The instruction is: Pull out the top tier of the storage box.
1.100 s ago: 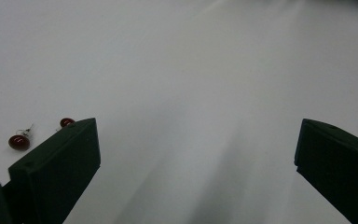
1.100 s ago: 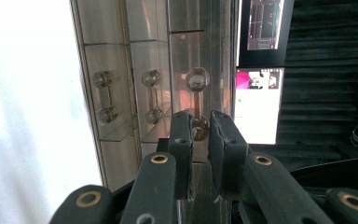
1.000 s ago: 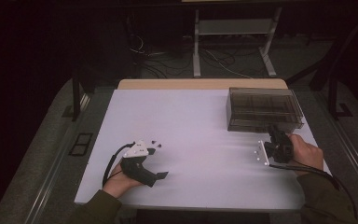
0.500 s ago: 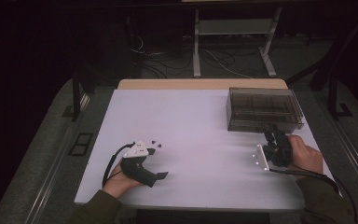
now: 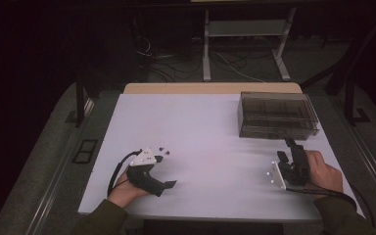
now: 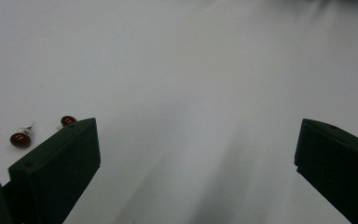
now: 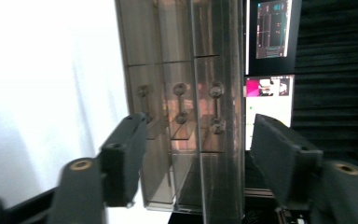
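Here the right gripper [image 5: 290, 155] hovers near the right edge of the white tabletop [image 5: 210, 132], just in front of the smoky transparent plastic box with small compartments [image 5: 277, 114]. Its two black fingers [image 7: 125, 154] point toward the front wall of this box, and they have just been opening; now they stand spread, with nothing pinched between them. In the right gripper view the box looks turned on its side (the camera is rolled with the hand), and inside one can see thin dividers and small round hinge-like parts. The box is between the two fingers in that view, but a little farther off, not touching them. Behind the box two lit screens [image 7: 269, 60] show in the dark room.

The left gripper [image 5: 169, 171] rests low at the front left part of the tabletop, held by the person's left hand [image 5: 122, 191], well apart from the box. Its fingers [image 6: 60, 172] are spread wide, and only bare white surface lies between them. Just beside the left finger, in the left gripper view, two small dark red round studs [image 6: 20, 139] lie on the tabletop, near each other; one is partly hidden behind the finger. In the high view some tiny dark dots lie just beyond this gripper, too small to tell what they are.
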Tool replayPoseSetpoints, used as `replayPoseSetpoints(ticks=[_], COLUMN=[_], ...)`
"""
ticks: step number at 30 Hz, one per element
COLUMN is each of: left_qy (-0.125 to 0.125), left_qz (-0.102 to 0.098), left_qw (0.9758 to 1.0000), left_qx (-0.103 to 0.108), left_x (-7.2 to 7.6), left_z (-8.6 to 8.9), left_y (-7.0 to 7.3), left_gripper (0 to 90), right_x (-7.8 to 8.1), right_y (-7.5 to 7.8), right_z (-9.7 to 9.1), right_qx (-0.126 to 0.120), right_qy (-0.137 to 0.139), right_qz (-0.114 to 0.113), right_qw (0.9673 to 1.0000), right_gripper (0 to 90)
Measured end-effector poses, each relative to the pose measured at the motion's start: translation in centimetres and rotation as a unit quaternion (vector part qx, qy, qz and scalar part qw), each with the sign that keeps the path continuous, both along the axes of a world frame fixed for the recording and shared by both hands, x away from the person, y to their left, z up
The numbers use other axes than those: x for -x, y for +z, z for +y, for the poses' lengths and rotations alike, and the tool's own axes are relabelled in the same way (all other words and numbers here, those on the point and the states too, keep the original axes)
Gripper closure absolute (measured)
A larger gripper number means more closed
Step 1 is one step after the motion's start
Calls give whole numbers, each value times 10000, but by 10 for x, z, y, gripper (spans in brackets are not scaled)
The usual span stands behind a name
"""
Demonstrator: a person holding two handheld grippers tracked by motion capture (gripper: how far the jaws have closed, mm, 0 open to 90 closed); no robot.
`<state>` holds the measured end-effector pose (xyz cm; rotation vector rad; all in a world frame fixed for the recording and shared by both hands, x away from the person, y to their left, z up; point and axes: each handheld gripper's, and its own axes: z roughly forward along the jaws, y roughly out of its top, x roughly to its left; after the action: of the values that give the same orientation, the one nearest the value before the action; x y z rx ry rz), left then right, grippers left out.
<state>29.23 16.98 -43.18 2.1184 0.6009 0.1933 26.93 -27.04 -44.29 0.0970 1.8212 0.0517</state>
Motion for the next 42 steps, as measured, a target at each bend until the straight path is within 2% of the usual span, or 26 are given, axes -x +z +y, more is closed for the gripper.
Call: replayPoseSetpoints(ticks=[3, 6, 8, 14, 23, 27, 29, 30, 32, 34, 36, 38, 42], left_qy=[1, 9, 14, 30, 25, 21, 24, 27, 34, 32, 25, 25, 34], left_qz=[1, -7, -11, -3, 37, 31, 23, 28, 29, 29, 17, 16, 9], left_qw=[10000, 10000, 10000, 10000, 10000, 10000, 10000, 10000, 10000, 10000, 10000, 10000, 10000], left_qx=[-1, 2, 5, 2, 0, 2, 1, 6, 15, 15, 23, 34, 42], left_x=[1, 1, 1, 1, 0, 0, 0, 0, 0, 0, 0, 0, 0], left_z=[0, -1, -1, -1, -1, -1, -1, -1, -1, 0, 0, 0, 0], left_y=[0, 0, 0, 0, -1, -1, -1, -1, -1, -1, -1, -1, -2], left_gripper=[0, 0, 0, 0, 0, 0, 0, 0, 0, 0, 0, 0, 0], right_x=[0, -2, -3, -5, -7, -8, -9, -8, -9, -9, -10, -10, -11], right_y=[-1, -3, -3, -3, -1, 0, 1, 1, 1, 2, 3, 3, 4], right_z=[0, 0, 0, 0, 0, 0, -1, 0, 0, -1, -2, -2, -4], right_qx=[23, -134, -195, -271, -676, -1040, -1117, -1215, -1250, -1422, -1512, -1681, -1830], right_qy=[-37, -72, -42, -63, -152, -210, -220, -268, -282, -319, -327, -363, -394], right_qz=[158, 255, 243, 287, 455, 642, 724, 782, 840, 926, 977, 1054, 1173], right_qw=[9999, 9996, 9995, 9992, 9966, 9923, 9909, 9891, 9882, 9850, 9831, 9794, 9753], right_gripper=[244, 190, 137, 131, 133, 134, 133, 133, 134, 134, 133, 134, 134])
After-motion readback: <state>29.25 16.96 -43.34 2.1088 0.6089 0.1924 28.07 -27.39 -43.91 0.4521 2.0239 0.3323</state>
